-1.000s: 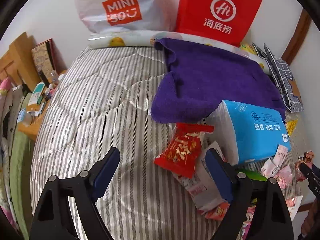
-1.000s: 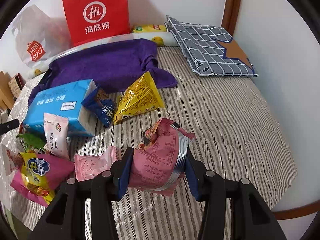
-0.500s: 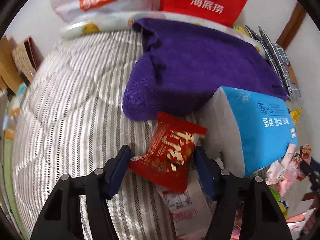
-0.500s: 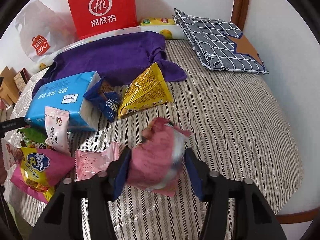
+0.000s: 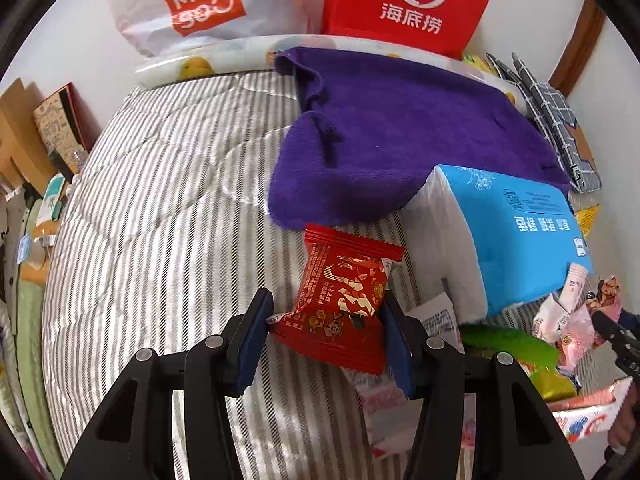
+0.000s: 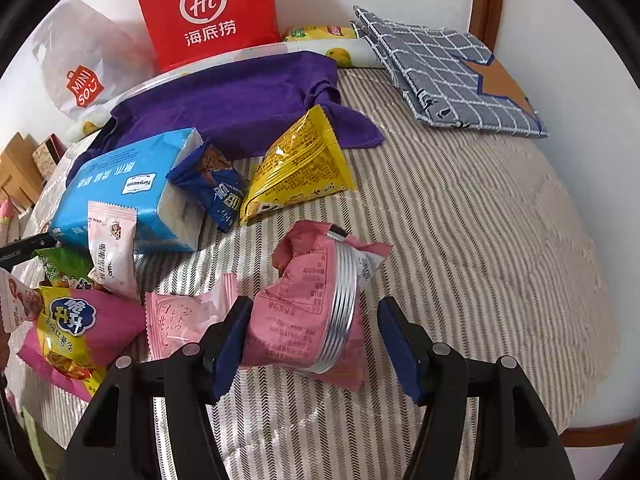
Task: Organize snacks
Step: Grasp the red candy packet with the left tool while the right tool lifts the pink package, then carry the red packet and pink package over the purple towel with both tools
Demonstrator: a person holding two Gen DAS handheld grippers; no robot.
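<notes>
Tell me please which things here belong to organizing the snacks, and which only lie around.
Belong to the job:
- red snack packet
- pink snack packet
- yellow snack bag
- dark blue snack packet
- pale pink packet

Only lying around:
- purple towel
- blue tissue pack
- red paper bag
- checked cloth

A towel (image 5: 400, 136) lies on the bed (image 5: 160, 200), behind the tissue pack (image 5: 520, 240), with bags (image 5: 408, 0) behind it.

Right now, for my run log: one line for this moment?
left gripper: closing on red snack packet | right gripper: opening, pink snack packet between jaws
</notes>
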